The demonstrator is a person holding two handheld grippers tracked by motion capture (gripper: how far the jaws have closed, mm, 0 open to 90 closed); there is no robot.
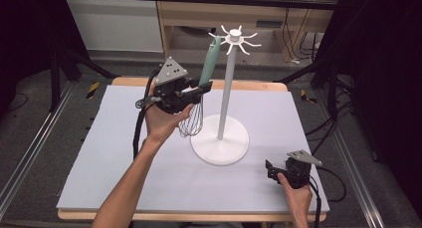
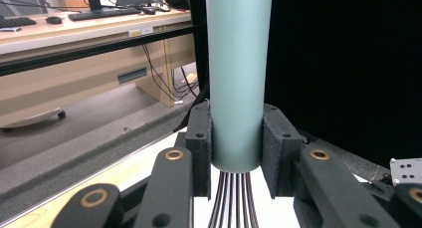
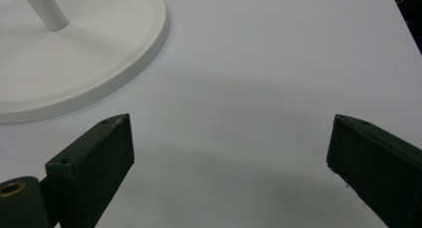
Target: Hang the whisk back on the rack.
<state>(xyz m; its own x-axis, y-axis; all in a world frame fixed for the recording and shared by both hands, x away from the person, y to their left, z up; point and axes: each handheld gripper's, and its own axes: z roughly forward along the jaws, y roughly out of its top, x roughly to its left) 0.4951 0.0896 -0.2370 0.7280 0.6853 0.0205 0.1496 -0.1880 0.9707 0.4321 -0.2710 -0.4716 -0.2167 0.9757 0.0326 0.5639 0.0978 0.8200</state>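
Currently mid-hang: whisk (image 1: 198, 101) clamped in left gripper (image 1: 205, 87), jaws closed on the lower end of the teal handle just above the wires, pads pressing both sides in left gripper view (image 2: 238, 78). Sits upper centre of the high view, left of the white stand (image 1: 226, 98), wire end down and clear of the mat (image 1: 124, 153), handle tilted up-right toward the hook crown (image 1: 234, 38). Handle tip right at the left-hand prongs; cannot tell whether the hang loop is already over one, too small to resolve.

Next move, as a judgement: needs the loop seated on a prong, then a short lower so the hook takes the weight, then jaws released and backed off leftward without dragging the handle. Risk: nudging the post and rocking the base (image 1: 220, 141).

Pose: left forearm (image 1: 130, 183) rising from bottom centre-left, wrist cocked back, hand (image 1: 161, 119) under the gripper body, jaws pointing right toward the post. Right gripper (image 1: 268, 169) idle at lower right, resting low by the mat's edge, near the base rim; jaws wide apart with nothing between them in right gripper view (image 3: 229, 153).
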